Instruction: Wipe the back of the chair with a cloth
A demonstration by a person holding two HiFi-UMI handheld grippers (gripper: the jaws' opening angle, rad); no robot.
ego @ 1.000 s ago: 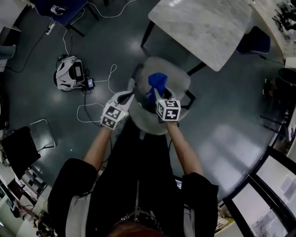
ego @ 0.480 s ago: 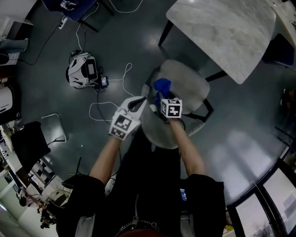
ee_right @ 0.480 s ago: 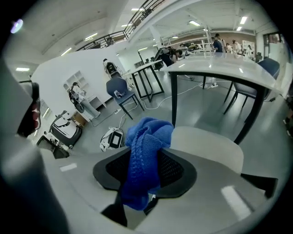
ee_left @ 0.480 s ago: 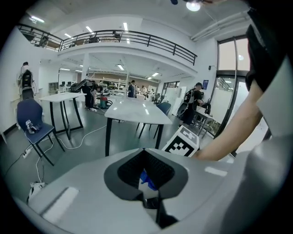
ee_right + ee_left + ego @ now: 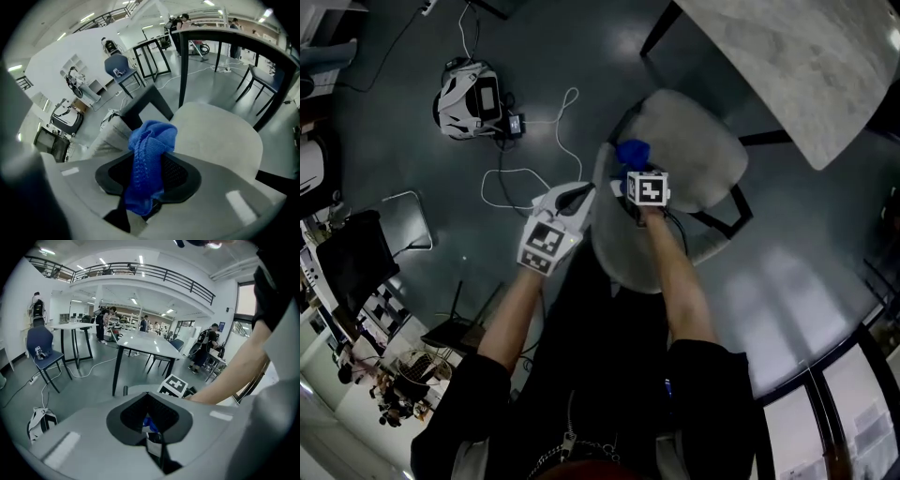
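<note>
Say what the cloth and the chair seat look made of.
Cloth: blue knitted yarn, soft and matte. Ribbed stitch rows and limp folds show.
Seat: pale grey, matte and smooth, with a rounded edge. It could be fabric upholstery or moulded plastic; no weave shows, so I can't tell which.

Head camera is looking steeply down from above onto chair (image 5: 703, 155), left tool (image 5: 581, 192) and right tool (image 5: 628, 176). Left tool camera is riding close behind its jaws, facing level across the hall. Right tool camera is pointing ahead and down at the chair. All three are catching the cloth (image 5: 630, 150).
</note>
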